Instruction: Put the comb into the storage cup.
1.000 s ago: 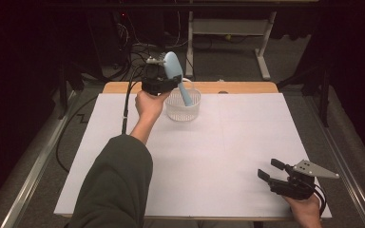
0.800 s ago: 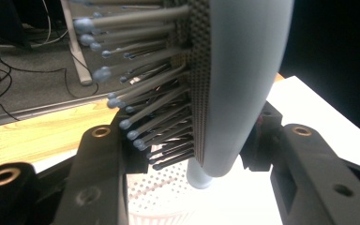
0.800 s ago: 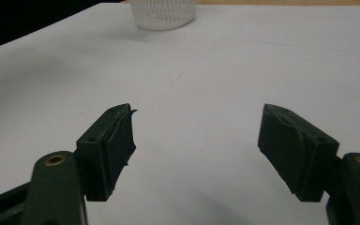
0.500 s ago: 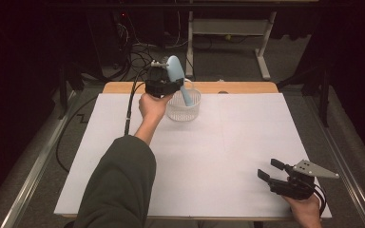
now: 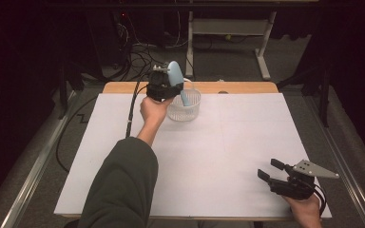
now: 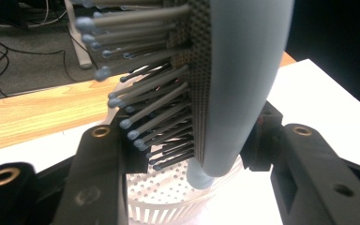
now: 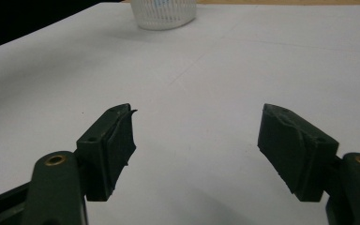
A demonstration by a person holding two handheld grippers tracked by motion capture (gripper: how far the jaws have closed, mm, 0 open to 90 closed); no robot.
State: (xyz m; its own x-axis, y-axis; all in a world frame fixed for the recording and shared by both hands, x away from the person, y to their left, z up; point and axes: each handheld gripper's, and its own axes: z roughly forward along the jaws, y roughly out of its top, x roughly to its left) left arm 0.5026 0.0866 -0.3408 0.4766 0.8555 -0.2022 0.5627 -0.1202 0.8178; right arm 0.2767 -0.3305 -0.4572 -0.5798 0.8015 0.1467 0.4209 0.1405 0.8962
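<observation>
A light blue hairbrush [image 5: 175,76] stands nearly upright, head up, with my left gripper [image 5: 167,89] shut on its head. Its handle end dips into a white perforated basket [image 5: 190,108] at the far middle of the table. In the left gripper view the brush head [image 6: 234,70] sits between the two black jaws, bristles toward the left jaw, handle tip over the basket [image 6: 168,199]. My right gripper [image 5: 272,170] rests at the near right of the table, open with nothing between its jaws; its own view shows the gripper [image 7: 197,145] over bare white surface.
A white sheet [image 5: 228,152] covers the table, with a wooden strip [image 5: 237,87] along the far edge. Cables lie on the floor beyond the table and a white metal frame [image 5: 228,33] stands behind. The basket [image 7: 164,11] shows far off in the right gripper view.
The left gripper has shifted slightly with the brush held above the basket. The right gripper has not moved.
</observation>
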